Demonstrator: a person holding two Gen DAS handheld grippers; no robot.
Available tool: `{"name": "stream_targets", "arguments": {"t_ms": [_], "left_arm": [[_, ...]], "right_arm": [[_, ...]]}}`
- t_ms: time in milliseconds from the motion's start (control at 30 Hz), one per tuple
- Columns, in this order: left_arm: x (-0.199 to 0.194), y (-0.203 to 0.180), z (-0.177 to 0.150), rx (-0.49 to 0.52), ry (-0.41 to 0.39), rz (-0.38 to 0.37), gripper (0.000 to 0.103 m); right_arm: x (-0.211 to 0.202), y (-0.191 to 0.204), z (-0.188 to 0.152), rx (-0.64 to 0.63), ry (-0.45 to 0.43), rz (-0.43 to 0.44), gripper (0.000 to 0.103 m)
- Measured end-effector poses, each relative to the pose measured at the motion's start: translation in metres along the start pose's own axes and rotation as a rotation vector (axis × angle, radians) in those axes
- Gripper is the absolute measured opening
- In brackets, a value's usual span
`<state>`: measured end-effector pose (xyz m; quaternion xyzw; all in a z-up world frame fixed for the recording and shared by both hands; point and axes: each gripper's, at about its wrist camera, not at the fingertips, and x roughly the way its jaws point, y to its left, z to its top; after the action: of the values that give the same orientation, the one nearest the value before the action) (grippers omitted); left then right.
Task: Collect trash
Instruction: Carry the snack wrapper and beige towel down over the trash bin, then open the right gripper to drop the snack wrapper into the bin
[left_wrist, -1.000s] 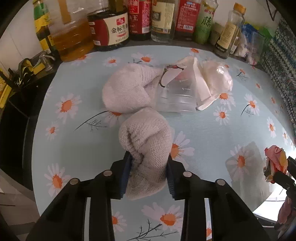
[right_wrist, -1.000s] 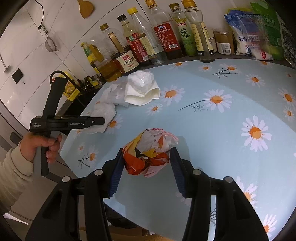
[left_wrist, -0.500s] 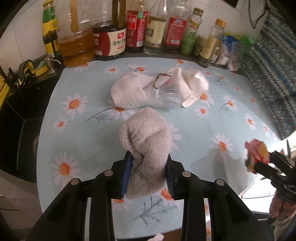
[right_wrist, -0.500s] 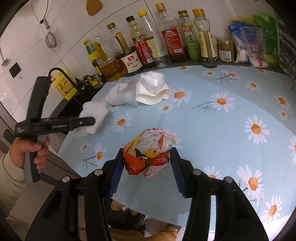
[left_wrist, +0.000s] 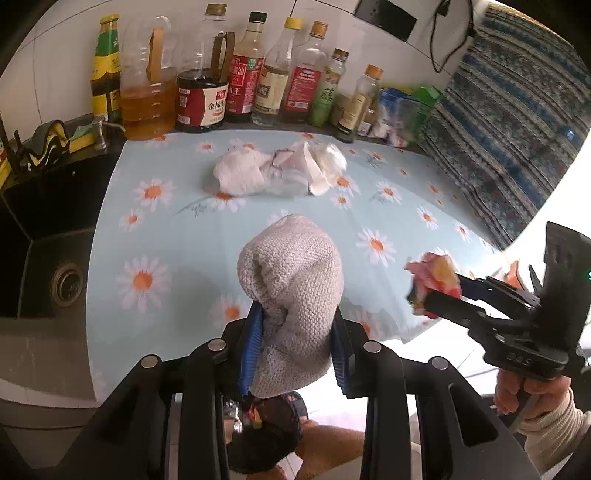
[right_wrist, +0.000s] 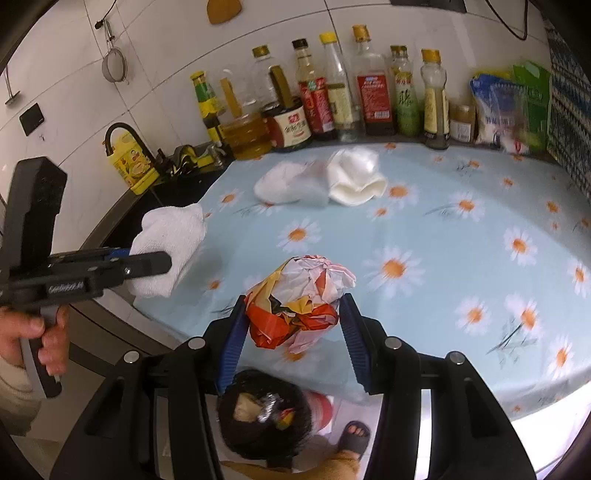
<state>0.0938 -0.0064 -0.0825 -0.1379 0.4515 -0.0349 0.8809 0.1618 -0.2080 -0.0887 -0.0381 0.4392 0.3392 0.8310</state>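
My left gripper (left_wrist: 295, 343) is shut on a crumpled white paper towel (left_wrist: 291, 291) and holds it past the table's near edge; it also shows in the right wrist view (right_wrist: 166, 251). My right gripper (right_wrist: 291, 332) is shut on a crumpled red, yellow and white wrapper (right_wrist: 295, 302), also seen in the left wrist view (left_wrist: 432, 277). A black trash bin (right_wrist: 262, 421) with trash inside stands on the floor below both grippers, also in the left wrist view (left_wrist: 266, 432). More trash lies on the table: a white towel wad (left_wrist: 240, 173), a clear plastic cup (left_wrist: 288, 181) and white paper (left_wrist: 321, 166).
The table has a blue daisy-print cloth (left_wrist: 155, 229). Several sauce and oil bottles (left_wrist: 240, 92) line its far edge. A black sink (left_wrist: 48, 277) lies to the left. Food packets (right_wrist: 509, 107) stand at the far right. A foot in a slipper (right_wrist: 354, 435) is beside the bin.
Both grippers have pulled back from the table with their trash still held. They now hang past the table's edge, above the bin.
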Motion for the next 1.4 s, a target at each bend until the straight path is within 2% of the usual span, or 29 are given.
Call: {"name": "stream_targets", "arguments": {"t_ms": [433,733,967,1400], "left_arm": [[-0.021,0.034,-0.078,-0.058,0.087,-0.071,0.031],[-0.012,0.057,-0.133,-0.113,0.201,-0.079,0.031],[0.013,0.07,-0.166,-0.153,0.295,-0.091,0.031],[0.095,0.083,-0.225,-0.215,0.519,-0.086,0.031]], "right_arm": [[0.02,0.075,-0.054,0.03,0.095,0.029,0.05],[0.05,0.102,-0.101,0.042,0.194,0.066,0.05],[0.08,0.103,-0.141,0.055,0.284,0.077,0.05],[0.147,0.08,-0.21,0.091,0.472,0.062,0.051]]}}
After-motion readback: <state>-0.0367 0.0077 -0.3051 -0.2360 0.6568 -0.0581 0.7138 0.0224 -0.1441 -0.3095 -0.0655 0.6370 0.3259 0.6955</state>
